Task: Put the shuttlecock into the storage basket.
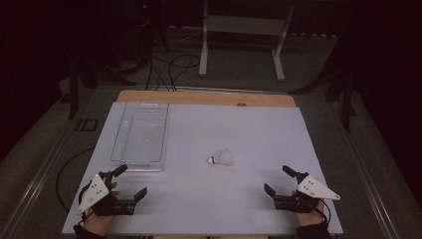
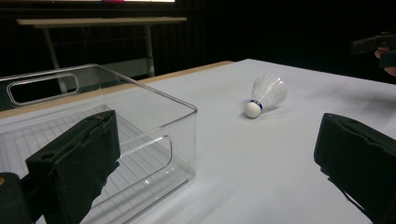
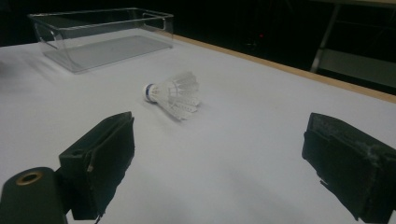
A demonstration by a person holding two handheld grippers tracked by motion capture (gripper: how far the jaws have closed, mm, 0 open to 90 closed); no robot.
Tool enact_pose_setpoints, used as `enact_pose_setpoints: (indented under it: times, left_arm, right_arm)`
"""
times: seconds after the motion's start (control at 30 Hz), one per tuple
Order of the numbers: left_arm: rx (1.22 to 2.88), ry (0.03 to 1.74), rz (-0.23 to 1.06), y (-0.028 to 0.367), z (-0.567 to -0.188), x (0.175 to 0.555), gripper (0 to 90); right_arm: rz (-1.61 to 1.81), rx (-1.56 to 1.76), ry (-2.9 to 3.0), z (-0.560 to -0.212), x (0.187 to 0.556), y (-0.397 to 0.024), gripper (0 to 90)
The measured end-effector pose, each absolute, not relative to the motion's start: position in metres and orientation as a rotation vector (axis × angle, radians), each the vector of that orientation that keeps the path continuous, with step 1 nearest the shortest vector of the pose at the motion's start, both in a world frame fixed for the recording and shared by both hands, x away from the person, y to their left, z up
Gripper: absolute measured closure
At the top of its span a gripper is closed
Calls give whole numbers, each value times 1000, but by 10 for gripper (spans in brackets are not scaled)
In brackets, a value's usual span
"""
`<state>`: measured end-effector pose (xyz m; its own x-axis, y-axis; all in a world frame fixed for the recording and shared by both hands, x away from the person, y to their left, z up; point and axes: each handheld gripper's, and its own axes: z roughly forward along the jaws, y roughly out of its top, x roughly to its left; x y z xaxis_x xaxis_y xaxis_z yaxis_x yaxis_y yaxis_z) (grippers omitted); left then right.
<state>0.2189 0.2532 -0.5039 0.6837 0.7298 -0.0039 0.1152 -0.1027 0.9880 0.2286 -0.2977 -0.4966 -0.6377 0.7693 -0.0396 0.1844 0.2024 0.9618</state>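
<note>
Nearest us, our left tongs (image 1: 130, 183) and right tongs (image 1: 278, 180) rest at the front edge of the tabletop (image 1: 259, 129), both spread wide and empty. Farther in, the shuttlecock (image 1: 221, 159) lies on its side near the middle, well apart from both. We judge the right tongs should approach low and pinch the cork head, not the feathers. Beyond on the left, the clear bin (image 1: 140, 133) looks empty.
</note>
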Motion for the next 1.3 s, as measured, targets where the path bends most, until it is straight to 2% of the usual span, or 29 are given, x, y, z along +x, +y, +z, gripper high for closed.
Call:
enact_pose_setpoints:
  times: [1.3]
  left_arm:
    - [1654,675,581,245,-499,217,7]
  right_arm:
    - [1441,870,1946,-496,228,-296,91]
